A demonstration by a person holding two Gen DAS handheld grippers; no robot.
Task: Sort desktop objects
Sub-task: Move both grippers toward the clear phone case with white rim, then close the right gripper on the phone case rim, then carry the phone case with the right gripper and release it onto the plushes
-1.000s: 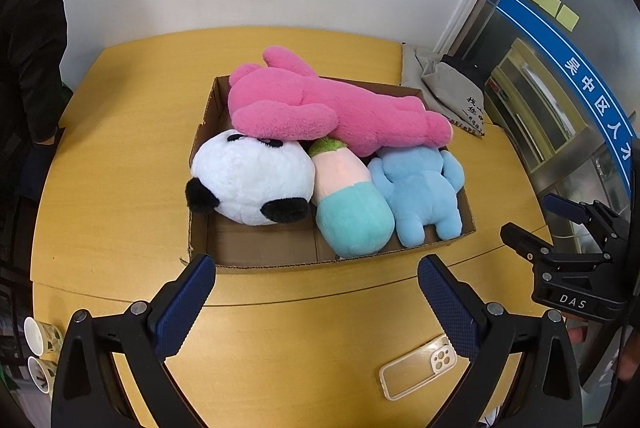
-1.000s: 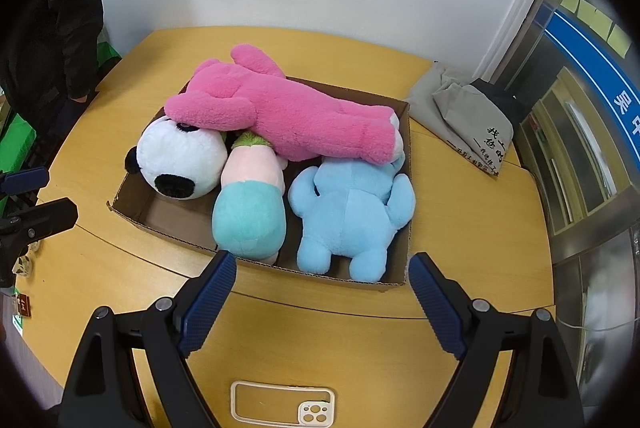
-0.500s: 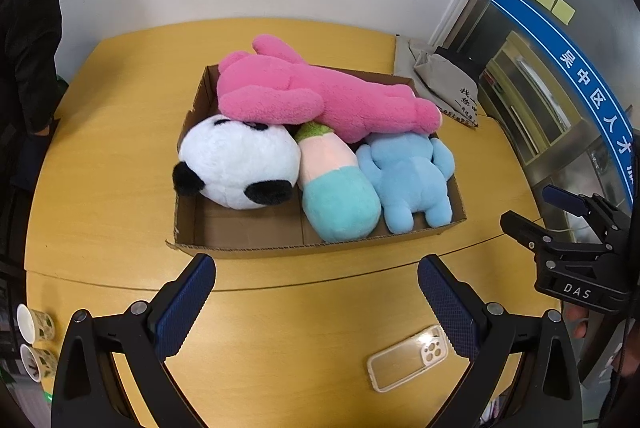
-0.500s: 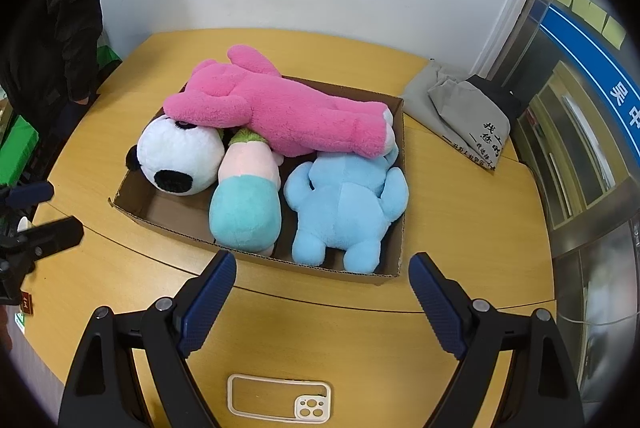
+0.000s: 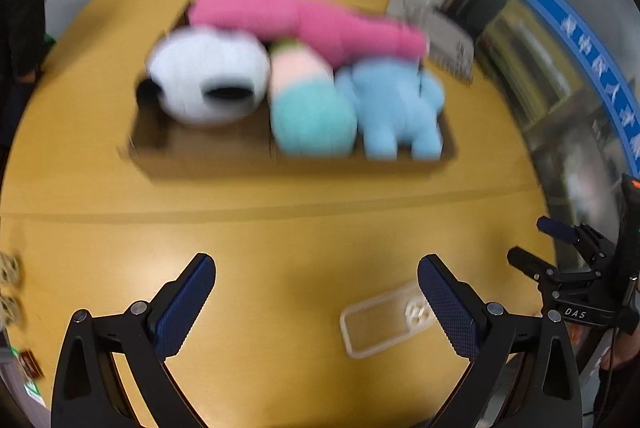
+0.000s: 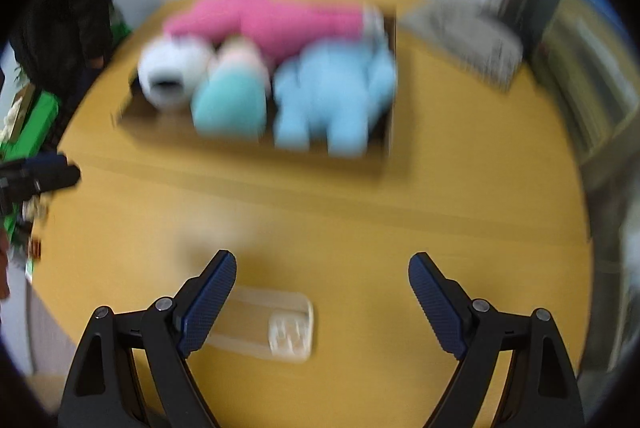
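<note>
Both views are blurred by motion. A cardboard box (image 5: 208,158) (image 6: 380,148) on the wooden table holds a pink plush (image 5: 304,16) (image 6: 280,18), a panda plush (image 5: 208,80) (image 6: 172,72), a teal and pink plush (image 5: 308,108) (image 6: 230,100) and a blue plush (image 5: 396,108) (image 6: 332,100). A clear phone case (image 5: 384,324) (image 6: 272,324) lies on the table near my grippers. My left gripper (image 5: 316,292) is open and empty. My right gripper (image 6: 322,288) is open and empty above the case; it also shows in the left wrist view (image 5: 536,244).
A grey cloth bag (image 5: 448,40) (image 6: 468,40) lies at the back right of the table. A person in dark clothes (image 6: 64,28) stands at the left. Paper cups (image 5: 8,284) sit at the left edge. A glass door with a blue strip (image 5: 592,40) is on the right.
Both grippers have pulled back from the box, so the box looks farther and the phone case sits closer, higher in view. Both stay open and empty.
</note>
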